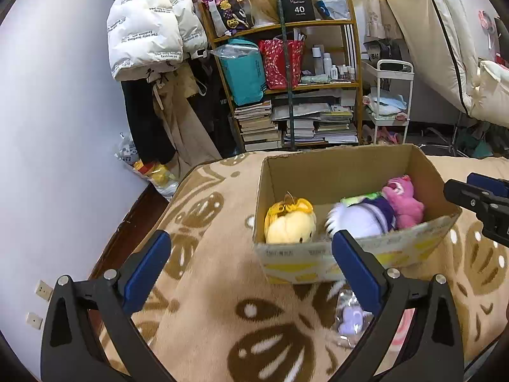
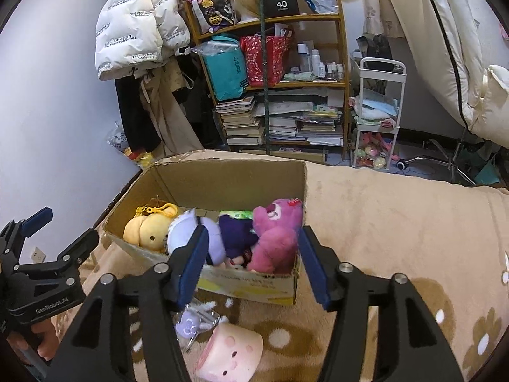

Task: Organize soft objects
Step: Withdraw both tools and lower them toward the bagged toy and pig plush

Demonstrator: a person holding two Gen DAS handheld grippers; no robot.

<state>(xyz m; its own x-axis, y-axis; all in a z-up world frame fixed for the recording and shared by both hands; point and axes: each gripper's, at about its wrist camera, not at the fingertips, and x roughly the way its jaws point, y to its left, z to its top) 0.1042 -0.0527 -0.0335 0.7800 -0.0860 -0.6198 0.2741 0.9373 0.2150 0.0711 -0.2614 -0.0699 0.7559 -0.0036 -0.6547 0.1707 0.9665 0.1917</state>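
Patterned blanket (image 2: 397, 222) carries the cardboard box (image 2: 222, 178) already holding three plush toys, so the wide-open, empty right gripper (image 2: 251, 264) should drop onto the pink toy (image 2: 230, 351) just before the box and pinch gently, like the open left gripper (image 1: 251, 264).

Yellow plush (image 2: 149, 230), pink bear (image 2: 275, 235)
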